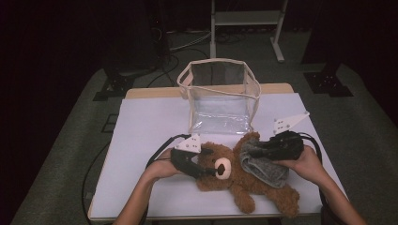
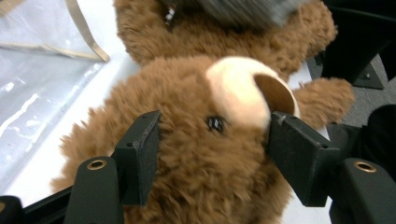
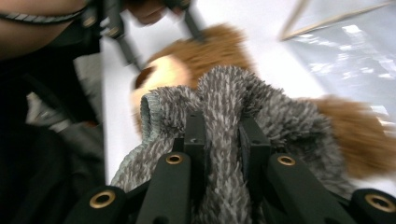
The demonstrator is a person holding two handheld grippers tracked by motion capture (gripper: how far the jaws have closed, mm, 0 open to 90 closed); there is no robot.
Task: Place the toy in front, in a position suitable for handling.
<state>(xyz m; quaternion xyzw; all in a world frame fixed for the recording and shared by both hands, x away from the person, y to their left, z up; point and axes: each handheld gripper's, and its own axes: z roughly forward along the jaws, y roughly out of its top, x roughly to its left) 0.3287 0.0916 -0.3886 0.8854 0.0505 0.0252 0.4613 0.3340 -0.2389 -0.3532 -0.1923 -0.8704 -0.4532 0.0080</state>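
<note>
Two grippers meet at the frame's lower centre, where a brown teddy bear (image 1: pixel 244 180) lies on the white tabletop (image 1: pixel 141 136). Your left gripper (image 1: pixel 212 171) fingers straddle its head, released. Your right gripper (image 1: pixel 248 152) fingers clench a grey fuzzy cloth (image 1: pixel 265 168) on its belly.

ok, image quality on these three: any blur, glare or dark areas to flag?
High view: room beyond the white table is nearly black, and the clear plastic bag with beige trim shows mild sheen. Left gripper view: brown plush teddy bear sharp at the head, grey fuzzy cloth at the top edge smeared. Right gripper view: cloth sharp by the jaws, background blurred, bag glaring.
</note>
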